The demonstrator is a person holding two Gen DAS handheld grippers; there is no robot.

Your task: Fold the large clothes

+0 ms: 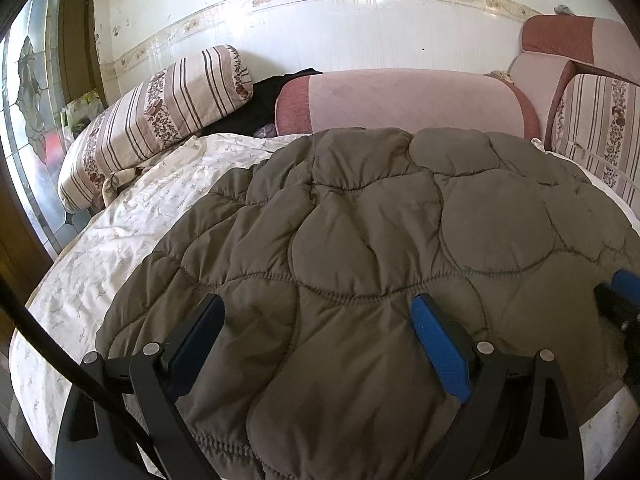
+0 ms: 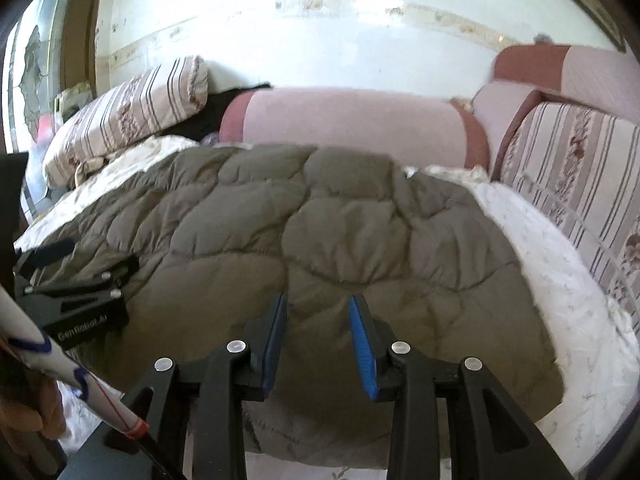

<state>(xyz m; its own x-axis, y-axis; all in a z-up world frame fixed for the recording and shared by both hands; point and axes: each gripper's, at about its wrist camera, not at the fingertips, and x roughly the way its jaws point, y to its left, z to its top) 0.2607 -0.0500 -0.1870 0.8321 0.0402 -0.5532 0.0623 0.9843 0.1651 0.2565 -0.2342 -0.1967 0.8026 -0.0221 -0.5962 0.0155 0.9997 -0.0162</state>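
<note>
A quilted olive-brown jacket [image 1: 360,232] lies spread on a white flowered sheet [image 1: 132,224]. My left gripper [image 1: 318,308] is open wide low over the jacket's near left part. Fabric bulges between its fingers but the pads do not press on it. In the right wrist view the left gripper [image 2: 88,258] rests on the jacket's left edge. My right gripper [image 2: 318,302] hovers over the near middle of the jacket [image 2: 360,232]. Its blue pads [image 2: 362,336] stand a narrow gap apart with nothing pinched. The right gripper's tip [image 1: 620,292] shows at the left wrist view's right edge.
A striped flowered pillow [image 1: 160,120] lies at the back left, with dark cloth [image 1: 260,104] beside it. A pink bolster [image 1: 400,100] runs along the back and striped cushions [image 2: 580,184] line the right. A person's white patterned sleeve [image 2: 36,352] is at lower left.
</note>
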